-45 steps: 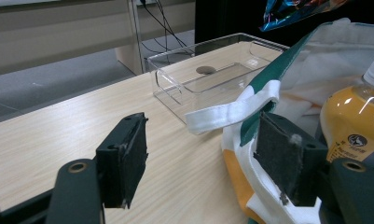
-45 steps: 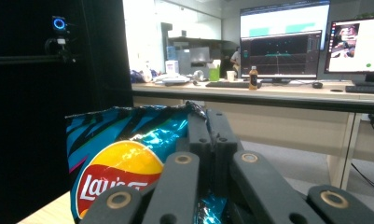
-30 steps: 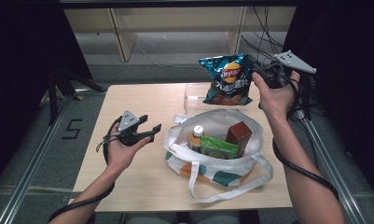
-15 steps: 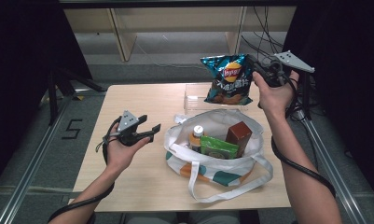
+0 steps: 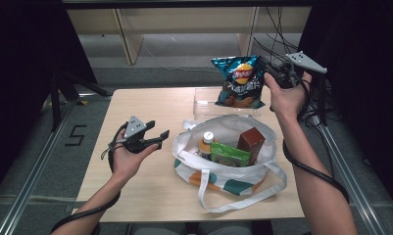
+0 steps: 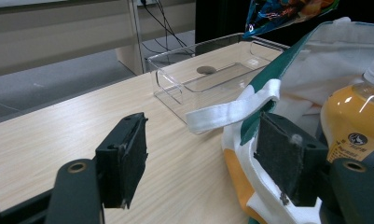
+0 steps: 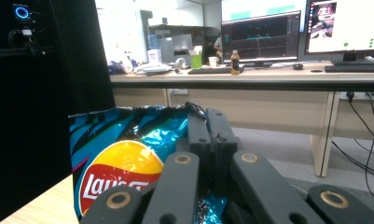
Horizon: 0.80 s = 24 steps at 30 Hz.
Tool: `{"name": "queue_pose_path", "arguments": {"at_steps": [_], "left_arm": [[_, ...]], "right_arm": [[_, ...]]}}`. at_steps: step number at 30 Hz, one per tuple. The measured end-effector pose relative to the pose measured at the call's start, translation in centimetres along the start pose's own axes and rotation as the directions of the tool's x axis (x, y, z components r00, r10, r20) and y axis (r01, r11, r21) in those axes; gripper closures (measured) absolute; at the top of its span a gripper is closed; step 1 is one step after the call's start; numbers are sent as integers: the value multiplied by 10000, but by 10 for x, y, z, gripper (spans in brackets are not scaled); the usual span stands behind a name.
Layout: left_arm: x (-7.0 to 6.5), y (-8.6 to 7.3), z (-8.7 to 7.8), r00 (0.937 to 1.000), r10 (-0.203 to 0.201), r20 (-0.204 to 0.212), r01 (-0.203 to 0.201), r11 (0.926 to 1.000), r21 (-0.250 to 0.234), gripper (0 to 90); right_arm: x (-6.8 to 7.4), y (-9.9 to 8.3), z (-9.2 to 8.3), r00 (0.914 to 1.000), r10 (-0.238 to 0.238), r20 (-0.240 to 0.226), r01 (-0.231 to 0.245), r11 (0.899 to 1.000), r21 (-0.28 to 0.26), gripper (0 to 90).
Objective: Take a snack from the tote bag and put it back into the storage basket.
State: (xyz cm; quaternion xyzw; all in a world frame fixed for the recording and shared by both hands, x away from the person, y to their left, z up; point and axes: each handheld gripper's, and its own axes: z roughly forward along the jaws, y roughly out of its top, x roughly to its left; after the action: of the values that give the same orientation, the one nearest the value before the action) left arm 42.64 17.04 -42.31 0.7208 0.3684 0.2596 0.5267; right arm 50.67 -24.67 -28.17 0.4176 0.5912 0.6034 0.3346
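Note:
A blue bag of chips (image 5: 239, 81) hangs in the air over the clear plastic tray (image 5: 204, 104) at the table's back. My right gripper (image 5: 268, 72) is shut on the bag's top right edge; in the right gripper view the jaws pinch the foil of the chip bag (image 7: 124, 163). A white tote bag (image 5: 223, 169) with green and orange patches lies open at the table's middle. It holds an orange drink bottle (image 5: 207, 143), a green packet (image 5: 229, 154) and a brown box (image 5: 250, 142). My left gripper (image 5: 159, 137) stands open just left of the tote, with nothing between its pads (image 6: 128, 158).
The clear tray (image 6: 208, 77) is seen beyond the tote's white strap (image 6: 231, 112) in the left gripper view. Bare wood spreads over the table's left half (image 5: 130, 105). Cables trail by the right edge. Shelving legs stand behind the table.
The right gripper has lifted the chip bag a little higher and slightly leftward. The left gripper has stayed in place.

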Motion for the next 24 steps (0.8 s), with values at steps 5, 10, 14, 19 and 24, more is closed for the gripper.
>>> {"name": "queue_pose_path", "arguments": {"at_steps": [5,10,14,19,24], "left_arm": [[1,1,0,10000,45,-22,-45,10000,1,327],[1,0,0,10000,55,-15,-55,10000,48,327],[1,0,0,10000,69,-14,-69,10000,18,327],[0,0,1,10000,8,-8,-8,10000,15,327],[1,0,1,10000,49,16,-49,10000,-37,327]], "right_arm": [[-2,-1,2,10000,40,17,-40,9999,126,900],[-4,-3,7,10000,42,37,-42,9999,135,900],[-4,-2,10,10000,62,51,-62,9999,144,900],[-5,-1,14,10000,-9,72,8,9999,157,900],[-6,-1,18,9998,187,53,-187,9998,63,900]]}}
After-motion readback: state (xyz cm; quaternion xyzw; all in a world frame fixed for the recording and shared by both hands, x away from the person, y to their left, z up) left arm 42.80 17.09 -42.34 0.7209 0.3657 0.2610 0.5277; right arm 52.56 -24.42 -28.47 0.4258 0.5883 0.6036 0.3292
